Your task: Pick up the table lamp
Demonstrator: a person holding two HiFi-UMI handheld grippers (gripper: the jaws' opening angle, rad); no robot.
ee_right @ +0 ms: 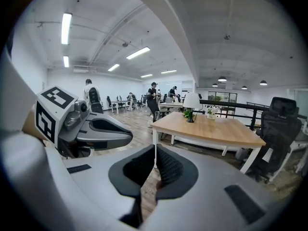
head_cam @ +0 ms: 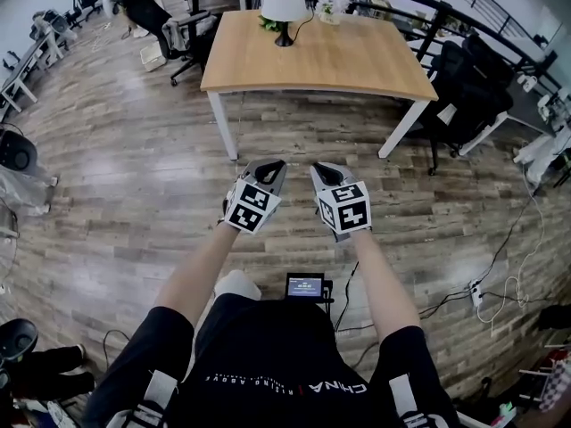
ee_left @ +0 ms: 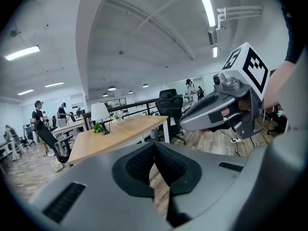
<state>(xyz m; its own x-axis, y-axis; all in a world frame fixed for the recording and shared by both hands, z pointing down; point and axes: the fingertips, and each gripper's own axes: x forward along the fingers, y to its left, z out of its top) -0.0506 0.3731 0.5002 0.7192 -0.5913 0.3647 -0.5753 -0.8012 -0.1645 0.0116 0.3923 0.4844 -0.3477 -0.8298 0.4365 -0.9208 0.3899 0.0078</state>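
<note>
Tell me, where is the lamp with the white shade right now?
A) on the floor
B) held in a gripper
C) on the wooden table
C: the table lamp stands on the far part of the wooden table, while the left gripper and right gripper are shut with nothing in them, over the floor.

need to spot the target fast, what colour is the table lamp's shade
White shade on the table lamp, with a dark stem and base; clearest in the head view.

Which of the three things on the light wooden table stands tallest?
The table lamp with white shade and black base; the green plant at its foot and the white flower pot are lower.
</note>
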